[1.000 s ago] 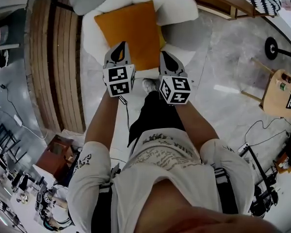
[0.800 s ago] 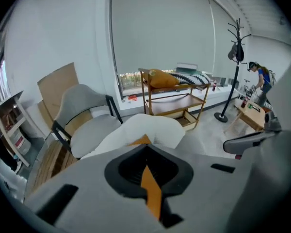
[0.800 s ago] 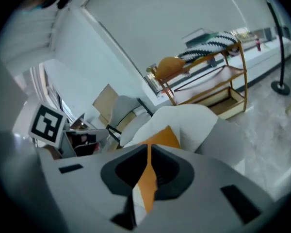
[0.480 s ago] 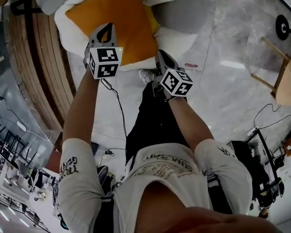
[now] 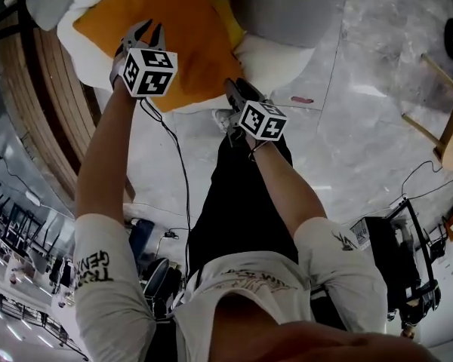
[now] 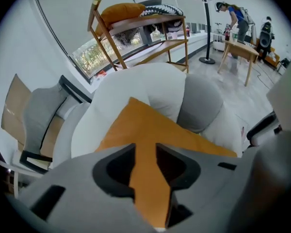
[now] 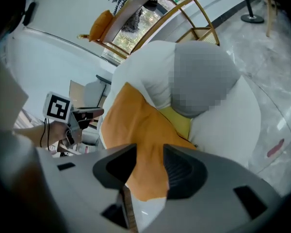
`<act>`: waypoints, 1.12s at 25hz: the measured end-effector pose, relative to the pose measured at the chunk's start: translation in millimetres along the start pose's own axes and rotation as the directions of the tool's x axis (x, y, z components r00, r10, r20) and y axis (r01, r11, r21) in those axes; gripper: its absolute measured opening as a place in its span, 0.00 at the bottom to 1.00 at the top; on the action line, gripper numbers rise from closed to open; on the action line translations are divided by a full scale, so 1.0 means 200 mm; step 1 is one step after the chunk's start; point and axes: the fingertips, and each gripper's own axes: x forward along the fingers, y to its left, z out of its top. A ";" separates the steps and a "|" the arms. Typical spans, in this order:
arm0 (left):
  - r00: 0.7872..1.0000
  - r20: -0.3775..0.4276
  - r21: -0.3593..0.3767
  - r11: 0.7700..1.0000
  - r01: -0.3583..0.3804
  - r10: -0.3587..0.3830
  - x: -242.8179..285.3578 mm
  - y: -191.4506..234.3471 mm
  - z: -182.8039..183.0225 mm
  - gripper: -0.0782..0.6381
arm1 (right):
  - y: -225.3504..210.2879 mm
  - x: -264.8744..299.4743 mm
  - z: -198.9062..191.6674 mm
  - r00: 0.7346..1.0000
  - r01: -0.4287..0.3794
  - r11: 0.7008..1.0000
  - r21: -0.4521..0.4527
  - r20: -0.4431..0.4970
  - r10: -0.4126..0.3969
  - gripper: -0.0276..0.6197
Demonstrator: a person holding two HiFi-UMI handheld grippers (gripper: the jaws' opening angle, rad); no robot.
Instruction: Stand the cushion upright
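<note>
The orange cushion [image 5: 166,36] is lying flat on the seat of the white armchair [image 5: 275,59], with one corner pointing toward the armchair's back and another reaching the armchair's front edge. It is not standing yet, so the task looks to be at its opening stage. The approach is largely made, but the grasp and the lift are both left to do.

The left gripper [image 5: 147,30] is hovering over the part of the cushion lying toward the armchair's left side. In the left gripper view its fingers are standing apart, released, with the orange cover showing through the gap and no sign of a pinch on the fabric. The right gripper [image 5: 236,87] is hanging at the armchair's front edge, over the cushion's near corner. In the right gripper view its fingers are likewise spread, framing the corner without closing on it. Whether either gripper is touching the cover cannot be told.

A grey cushion [image 5: 287,10] is resting against the armchair's back on its right side. A yellow cushion [image 7: 177,120] is peeking out from under the orange one, deeper in the armchair.

What is left, by my reading, is to close on two edges of the cushion, tip it up and lean it against the armchair's back. The soft filling will probably be sagging as it rises, so it will need that back for support.
</note>
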 end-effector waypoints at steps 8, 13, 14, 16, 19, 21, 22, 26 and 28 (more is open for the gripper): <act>0.994 -0.101 0.074 0.997 -0.025 0.032 0.21 0.13 -0.13 0.54 | -0.24 0.13 -0.25 0.987 0.119 0.993 0.019 -0.112 -0.116 0.46; 0.979 -0.202 0.048 0.999 -0.013 0.022 0.28 0.17 -0.26 0.57 | -0.29 0.21 -0.33 0.975 0.174 0.984 0.031 -0.147 -0.168 0.47; 0.978 -0.209 0.042 0.999 -0.015 0.023 0.29 0.18 -0.27 0.58 | -0.30 0.24 -0.34 0.971 0.184 0.983 0.027 -0.160 -0.178 0.47; 0.976 -0.218 0.036 0.999 -0.023 0.030 0.32 0.19 -0.28 0.58 | -0.33 0.30 -0.38 0.959 0.207 0.978 0.011 -0.203 -0.200 0.47; 0.968 -0.248 0.034 0.999 -0.023 0.031 0.34 0.18 -0.29 0.58 | -0.36 0.37 -0.43 0.933 0.240 0.970 -0.033 -0.267 -0.240 0.47; 0.961 -0.277 0.022 1.000 -0.006 0.011 0.36 0.16 -0.30 0.57 | -0.38 0.40 -0.43 0.924 0.252 0.967 -0.041 -0.288 -0.253 0.47; 0.957 -0.291 0.016 1.000 0.003 0.001 0.36 0.15 -0.31 0.54 | -0.38 0.41 -0.44 0.921 0.253 0.967 -0.035 -0.296 -0.252 0.47; 0.946 -0.322 0.095 0.995 -0.002 0.032 0.37 0.13 -0.35 0.29 | -0.36 0.43 -0.45 0.919 0.215 0.974 -0.069 -0.324 -0.226 0.39; 0.945 -0.323 0.134 0.991 -0.003 0.047 0.36 0.13 -0.37 0.19 | -0.34 0.44 -0.45 0.917 0.186 0.978 -0.090 -0.343 -0.206 0.30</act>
